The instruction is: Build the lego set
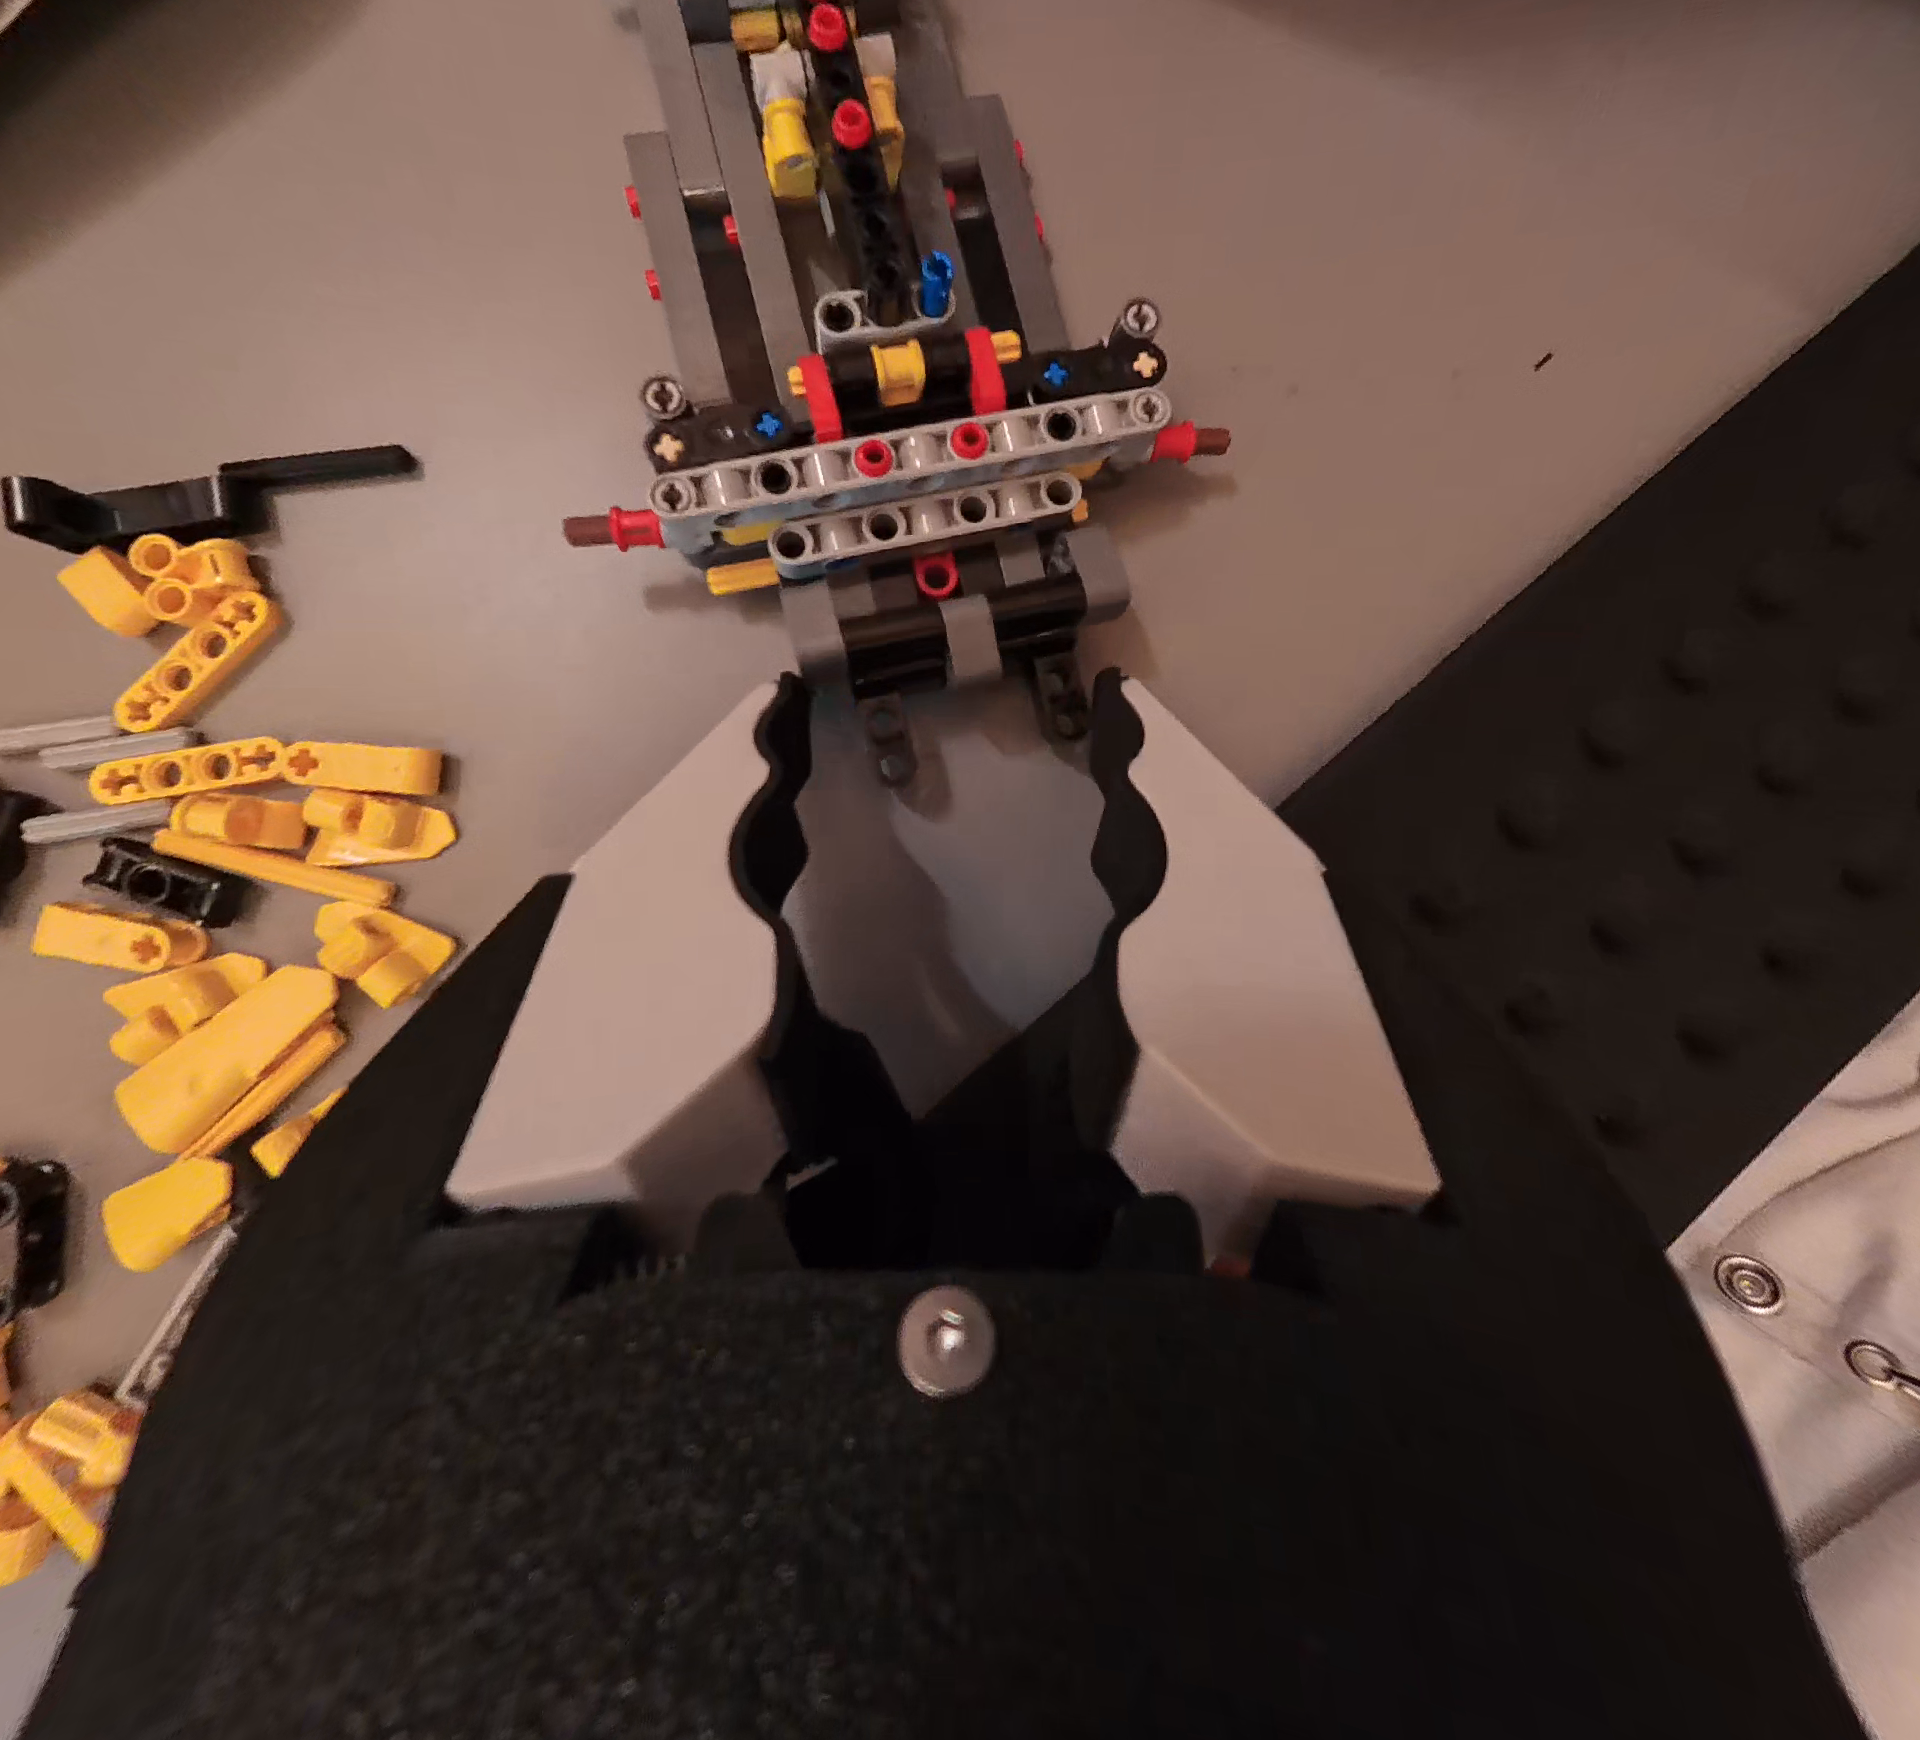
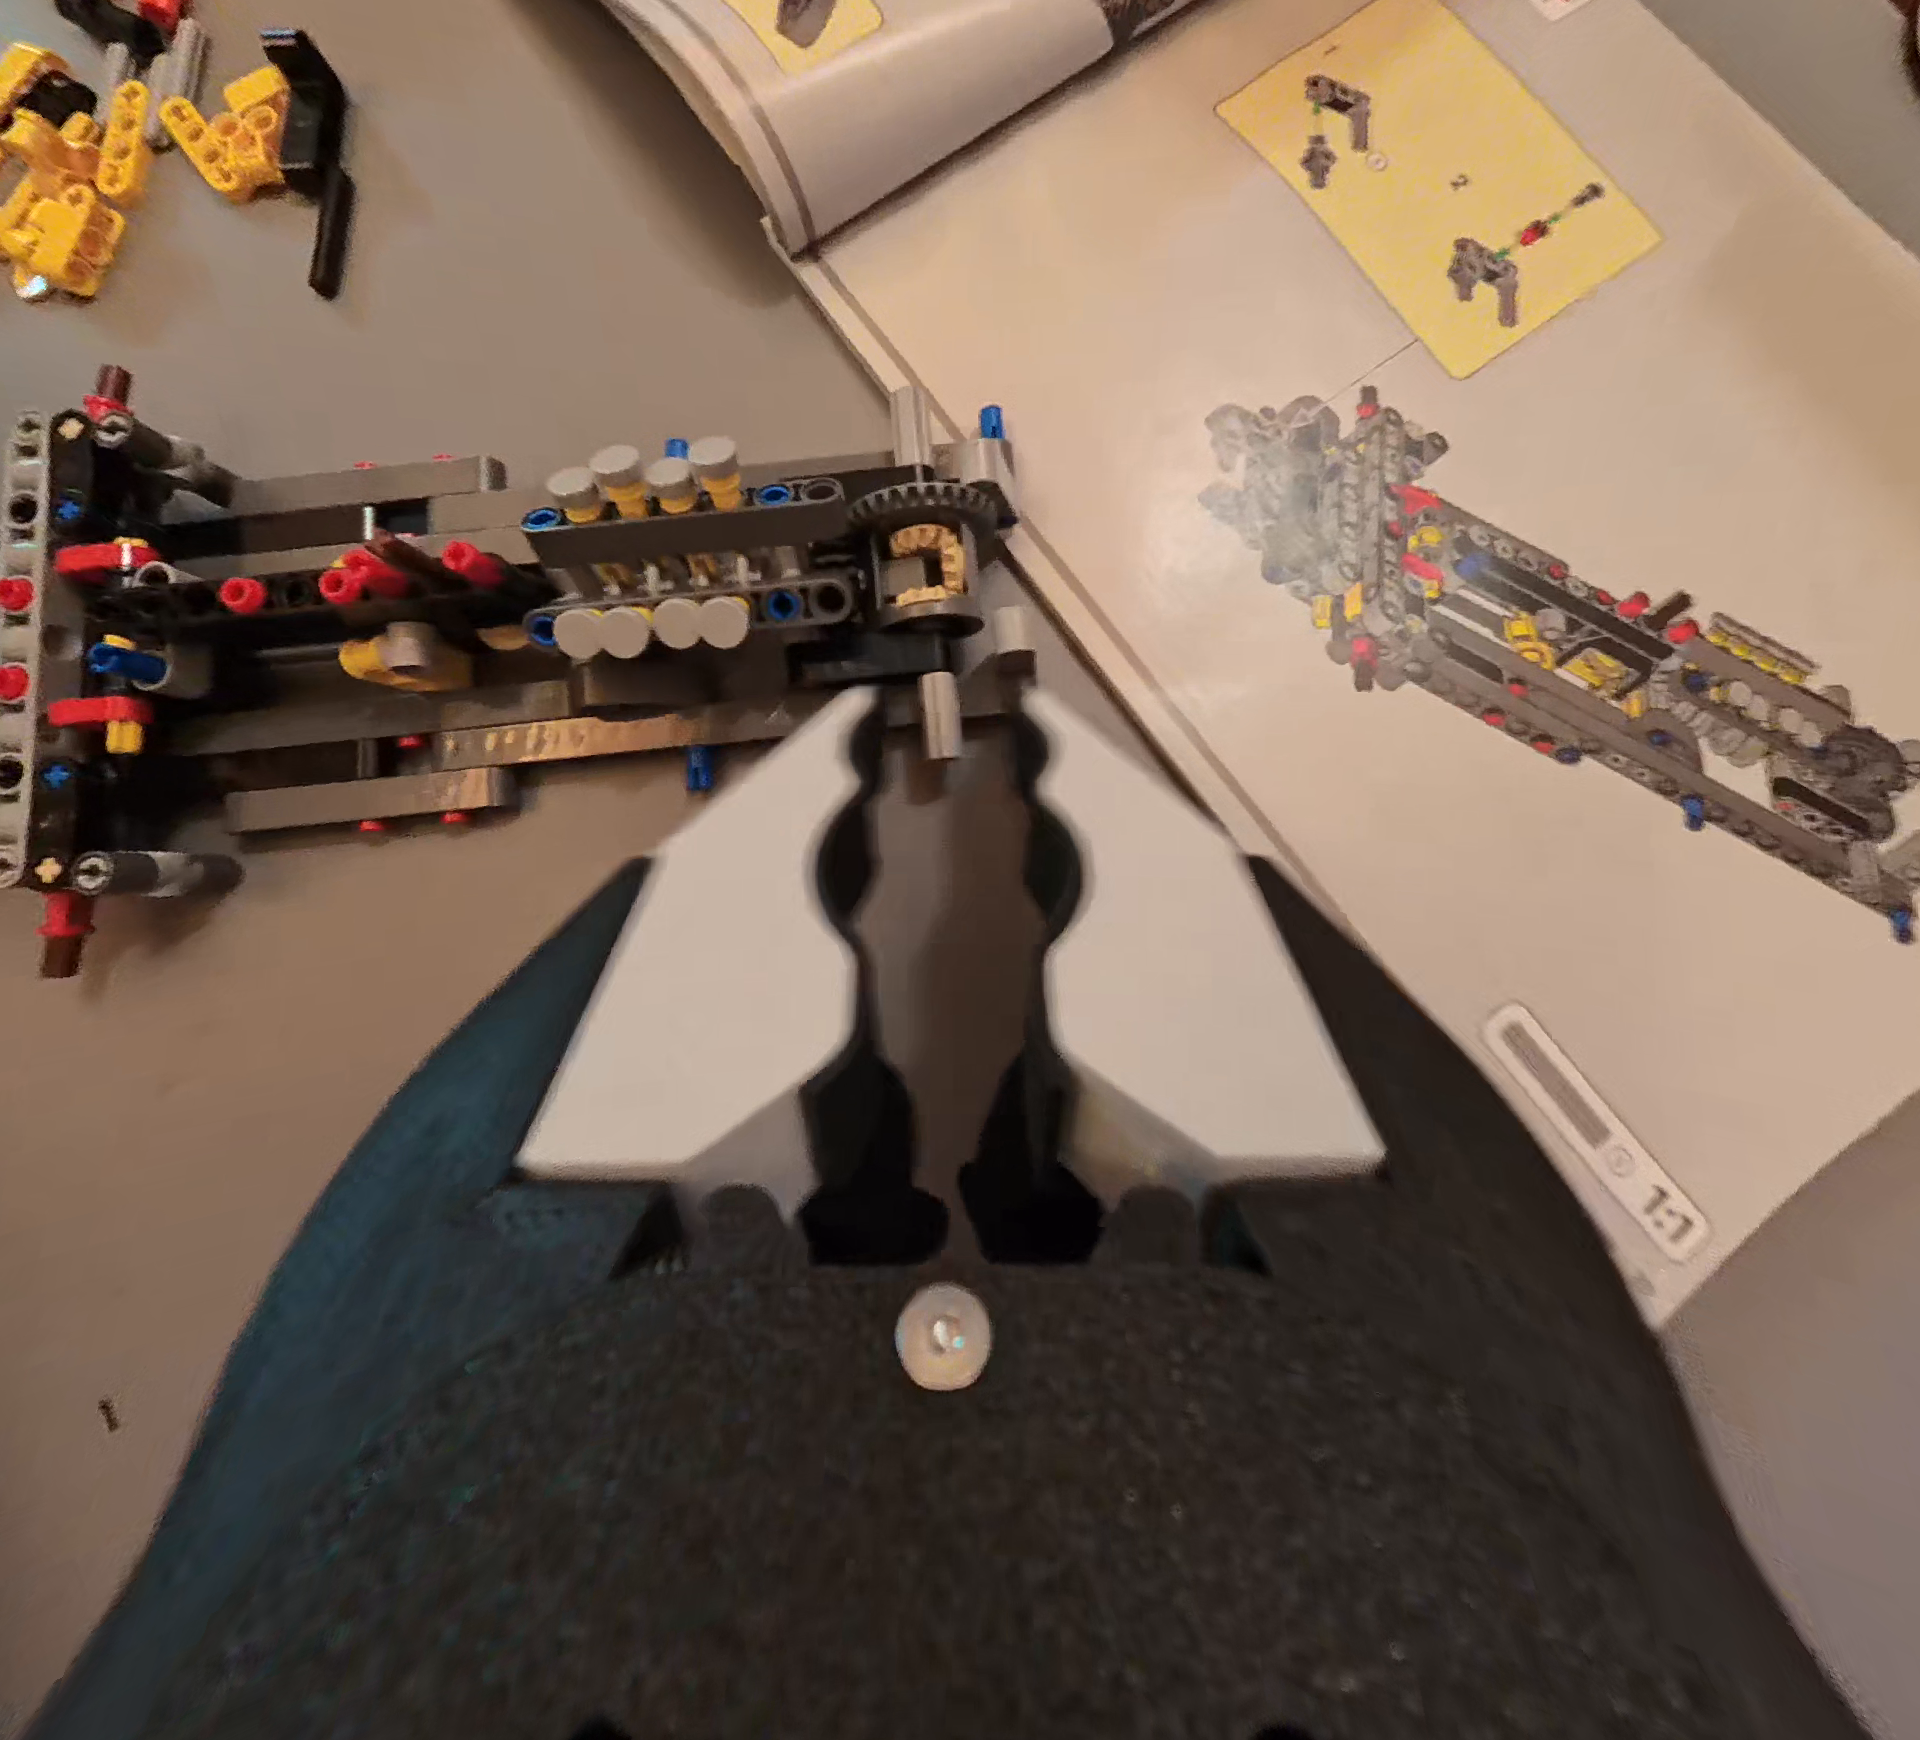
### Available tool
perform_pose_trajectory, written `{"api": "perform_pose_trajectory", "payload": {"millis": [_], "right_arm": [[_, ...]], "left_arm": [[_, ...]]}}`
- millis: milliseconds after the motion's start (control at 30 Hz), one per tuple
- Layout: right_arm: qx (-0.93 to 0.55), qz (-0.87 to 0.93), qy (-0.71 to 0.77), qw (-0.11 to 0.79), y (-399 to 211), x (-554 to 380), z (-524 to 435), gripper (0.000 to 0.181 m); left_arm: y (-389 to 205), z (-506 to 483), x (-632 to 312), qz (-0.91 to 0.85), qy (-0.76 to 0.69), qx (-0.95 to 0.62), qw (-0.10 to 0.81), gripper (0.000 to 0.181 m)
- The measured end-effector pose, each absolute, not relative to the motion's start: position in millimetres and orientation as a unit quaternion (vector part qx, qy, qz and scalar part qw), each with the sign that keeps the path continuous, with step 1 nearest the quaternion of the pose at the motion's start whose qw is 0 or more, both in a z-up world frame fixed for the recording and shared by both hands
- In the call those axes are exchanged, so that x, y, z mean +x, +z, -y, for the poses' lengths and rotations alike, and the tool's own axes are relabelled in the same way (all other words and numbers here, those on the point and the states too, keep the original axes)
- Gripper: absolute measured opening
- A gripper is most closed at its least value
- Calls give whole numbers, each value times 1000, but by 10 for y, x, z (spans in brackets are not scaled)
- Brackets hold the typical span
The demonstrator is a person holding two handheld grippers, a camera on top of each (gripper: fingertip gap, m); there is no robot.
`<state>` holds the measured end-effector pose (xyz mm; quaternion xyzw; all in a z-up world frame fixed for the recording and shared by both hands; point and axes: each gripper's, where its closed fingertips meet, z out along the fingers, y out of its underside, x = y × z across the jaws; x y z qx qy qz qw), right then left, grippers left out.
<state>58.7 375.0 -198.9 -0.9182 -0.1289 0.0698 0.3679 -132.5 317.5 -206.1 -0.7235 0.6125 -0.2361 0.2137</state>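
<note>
Right wrist view: right gripper [image 2: 943, 734], jaws spread around the chassis's [image 2: 436, 630] grey axle [image 2: 938, 714], should close squarely while the spread left gripper [image 1: 951, 703] steadies the front end.

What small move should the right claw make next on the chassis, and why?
Probably ease the right claw forward and close on the short grey axle sticking out of the chassis near the gear housing. The axle already sits between its open tips, while the open left claw waits at the chassis's other end to steady it.
</note>
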Motion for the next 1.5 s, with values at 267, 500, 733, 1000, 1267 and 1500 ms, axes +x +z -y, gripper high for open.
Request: {"api": "perform_pose_trajectory", "payload": {"millis": [267,500,733,1000,1267,1500], "right_arm": [[-933,73,38,350,-1912,610,-3316,5],[-945,-48,0,323,-1969,666,-2910,6],[-943,-95,10,320,-1990,779,-2996,6],[-918,-105,45,381,-1745,773,-2917,9],[-768,-115,21,630,-1128,970,-3321,65],[-785,-118,-7,608,-1202,1093,-3103,36]], "left_arm": [[-2086,-3300,-1340,-673,-207,-678,211,50],[-2075,-3597,-1172,-743,-195,-608,199,41],[-2070,-3979,-954,-751,-175,-604,200,42],[-1802,-4096,-986,-715,-242,-612,235,48],[-1018,-4578,-703,-484,-509,-615,360,51],[-953,-4933,-995,-446,-469,-625,437,38]]}}
